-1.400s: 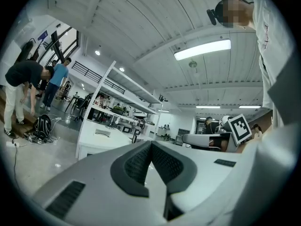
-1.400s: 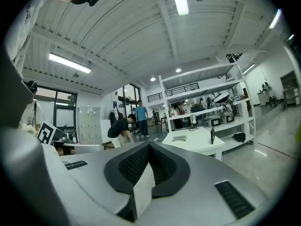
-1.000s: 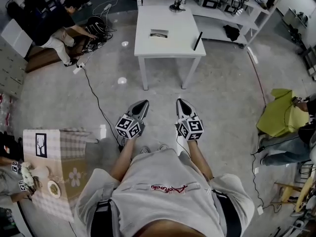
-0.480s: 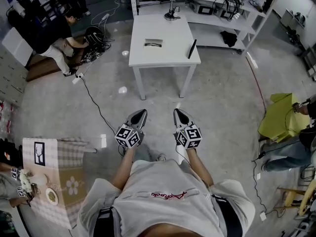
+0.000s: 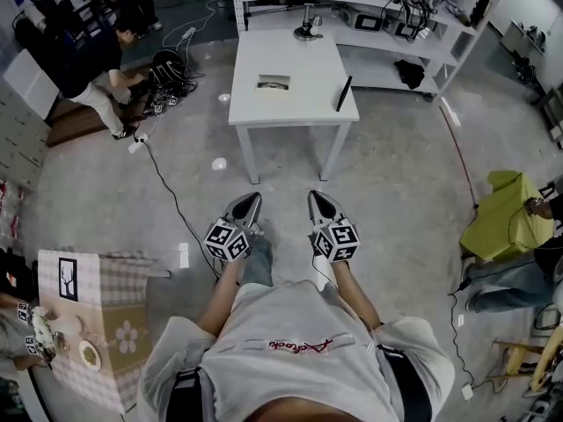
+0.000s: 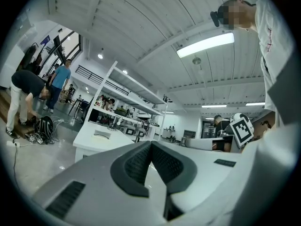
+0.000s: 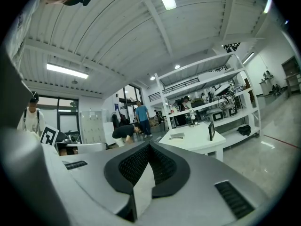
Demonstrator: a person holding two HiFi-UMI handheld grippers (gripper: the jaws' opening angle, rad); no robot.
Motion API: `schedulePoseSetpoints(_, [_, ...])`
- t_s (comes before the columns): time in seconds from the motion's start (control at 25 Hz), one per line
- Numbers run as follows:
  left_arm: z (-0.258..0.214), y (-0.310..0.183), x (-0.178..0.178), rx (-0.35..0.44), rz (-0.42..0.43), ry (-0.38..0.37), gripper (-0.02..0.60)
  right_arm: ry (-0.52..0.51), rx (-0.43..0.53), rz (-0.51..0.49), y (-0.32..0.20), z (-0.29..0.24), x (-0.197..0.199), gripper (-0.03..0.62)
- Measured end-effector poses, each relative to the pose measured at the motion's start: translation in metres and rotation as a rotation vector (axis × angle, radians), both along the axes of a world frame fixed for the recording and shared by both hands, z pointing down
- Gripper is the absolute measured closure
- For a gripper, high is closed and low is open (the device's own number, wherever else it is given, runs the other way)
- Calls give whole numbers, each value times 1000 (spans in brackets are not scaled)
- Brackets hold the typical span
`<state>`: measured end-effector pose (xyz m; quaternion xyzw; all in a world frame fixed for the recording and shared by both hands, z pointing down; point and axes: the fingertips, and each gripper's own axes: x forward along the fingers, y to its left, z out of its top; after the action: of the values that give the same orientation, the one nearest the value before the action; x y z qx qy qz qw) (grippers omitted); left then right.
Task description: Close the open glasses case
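The open glasses case (image 5: 274,82) lies flat on the white table (image 5: 303,108) ahead of me, with a slim black slab (image 5: 343,93) to its right. Both grippers hang in the air over the floor, well short of the table and pointing at it. My left gripper (image 5: 253,200) is shut with nothing in it, and so is my right gripper (image 5: 315,197). In the left gripper view the closed jaws (image 6: 149,145) aim past the case (image 6: 102,134) on the table (image 6: 89,145). In the right gripper view the shut jaws (image 7: 149,147) point toward the case (image 7: 177,136).
White shelving (image 5: 369,11) with gear stands behind the table. A person (image 5: 84,69) bends over bags and cables at the far left; a cable (image 5: 167,178) runs across the floor. A checked-cloth table (image 5: 97,310) is at lower left, a green cloth (image 5: 501,218) at right.
Both grippers have moved forward together and the table has come a little nearer in view. Their jaws stayed shut. The person at far left has shifted posture.
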<state>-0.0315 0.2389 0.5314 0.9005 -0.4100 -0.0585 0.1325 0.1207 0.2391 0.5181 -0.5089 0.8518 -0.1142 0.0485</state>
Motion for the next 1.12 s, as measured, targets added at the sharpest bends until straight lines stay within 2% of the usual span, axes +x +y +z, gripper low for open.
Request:
schedulePoseSetpoints(0.24, [8,-30,0,0,5,3,558,8,22,-1,-30,3,-5,585])
schedulePoseSetpoints(0.76, [18,-115,-8,-18,23,26,558,45,-10,-26,-107,18,-27,585])
schedulePoseSetpoints(1.12, [32,-171,-17,-74,68,2,558,46,-28,13,-169,19,-40,585])
